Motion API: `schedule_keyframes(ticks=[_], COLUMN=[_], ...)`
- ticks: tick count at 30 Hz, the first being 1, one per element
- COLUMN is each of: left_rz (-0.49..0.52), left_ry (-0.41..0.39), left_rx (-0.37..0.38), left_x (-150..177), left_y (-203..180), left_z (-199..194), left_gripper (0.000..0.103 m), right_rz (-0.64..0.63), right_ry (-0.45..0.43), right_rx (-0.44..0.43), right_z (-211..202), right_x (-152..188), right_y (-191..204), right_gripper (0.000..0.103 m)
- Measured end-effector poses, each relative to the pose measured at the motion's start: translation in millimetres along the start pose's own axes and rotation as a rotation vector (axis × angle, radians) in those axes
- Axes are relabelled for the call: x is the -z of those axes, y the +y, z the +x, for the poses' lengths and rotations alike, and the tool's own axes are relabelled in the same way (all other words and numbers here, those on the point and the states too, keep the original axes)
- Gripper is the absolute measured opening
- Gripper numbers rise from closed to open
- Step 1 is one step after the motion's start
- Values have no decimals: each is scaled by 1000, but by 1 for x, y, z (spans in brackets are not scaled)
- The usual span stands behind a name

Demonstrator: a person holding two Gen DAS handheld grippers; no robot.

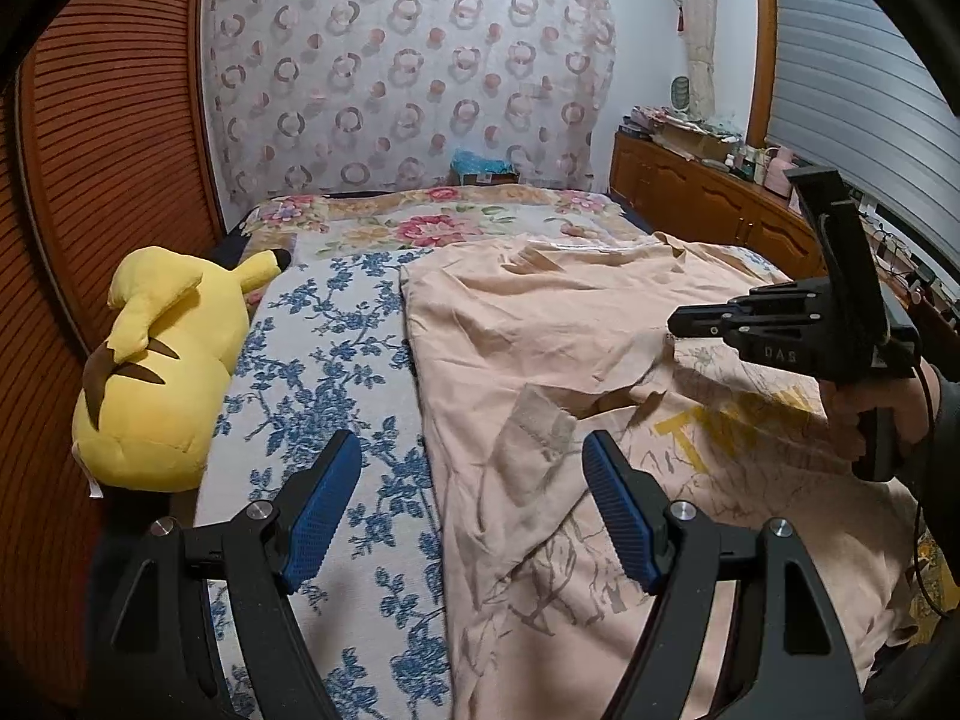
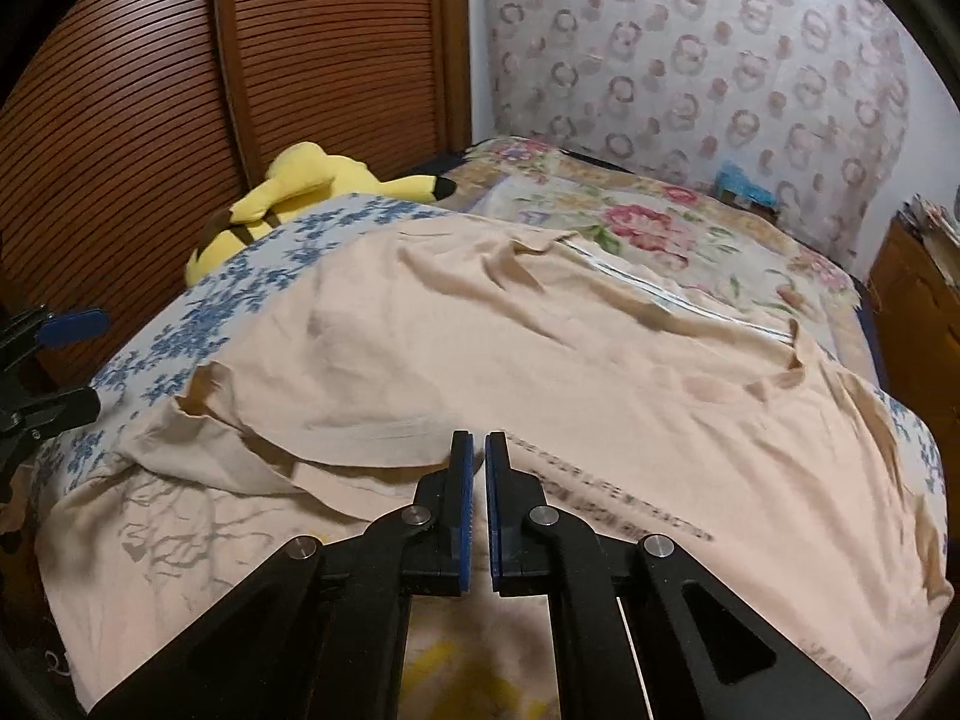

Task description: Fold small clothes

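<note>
A peach T-shirt (image 1: 540,324) is seen spread over the bed (image 1: 336,360), covering most of its right half and reaching down to the near edge, with part of the fabric folded back over itself so that a yellow and grey print is exposed near the near right corner. In the right wrist view the same T-shirt (image 2: 540,354) is shown with wrinkles and a neckline toward the far right edge of the bed (image 2: 180,312). The left gripper (image 1: 471,516) is held above the left border of the shirt, its blue pads (image 1: 324,510) spread wide apart with nothing between them. The right gripper (image 2: 479,456) is shown with its blue pads (image 2: 465,510) pressed almost together; a folded shirt edge lies right at the tips, but whether cloth is pinched cannot be told. In the left wrist view the right gripper (image 1: 684,321) is seen raised over the right side of the shirt, carried by a hand (image 1: 882,408). A yellow plush toy (image 1: 156,372) is laid along the left edge of the bed, on the blue-flowered cover, against a slatted wooden door (image 1: 108,150). A floral blanket (image 1: 432,228) is spread at the far end.
</note>
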State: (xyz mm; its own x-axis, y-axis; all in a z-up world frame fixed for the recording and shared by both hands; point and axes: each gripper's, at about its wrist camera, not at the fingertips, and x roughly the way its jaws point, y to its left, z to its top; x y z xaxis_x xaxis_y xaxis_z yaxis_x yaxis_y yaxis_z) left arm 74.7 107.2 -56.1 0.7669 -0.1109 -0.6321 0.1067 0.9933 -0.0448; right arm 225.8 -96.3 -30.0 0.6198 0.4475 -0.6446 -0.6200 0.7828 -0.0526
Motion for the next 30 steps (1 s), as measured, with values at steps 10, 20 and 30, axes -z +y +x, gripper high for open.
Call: schedule_keyframes(ticks=[10,20,30], left_rz=[32,79,90], left_ry=[25,82,94], left_rx=[71,89,55], left_x=[-4,-4,-4], left_y=[-20,-41,-40], left_z=[19,42,46], left_gripper=[70,32,12], right_rz=[43,42,82], right_ry=[3,66,81], right_rx=[68,133,130], right_z=[-19,-48,-52], right_x=[14,66,89], right_y=[-5,-11,-21], right_gripper=[47,52,52])
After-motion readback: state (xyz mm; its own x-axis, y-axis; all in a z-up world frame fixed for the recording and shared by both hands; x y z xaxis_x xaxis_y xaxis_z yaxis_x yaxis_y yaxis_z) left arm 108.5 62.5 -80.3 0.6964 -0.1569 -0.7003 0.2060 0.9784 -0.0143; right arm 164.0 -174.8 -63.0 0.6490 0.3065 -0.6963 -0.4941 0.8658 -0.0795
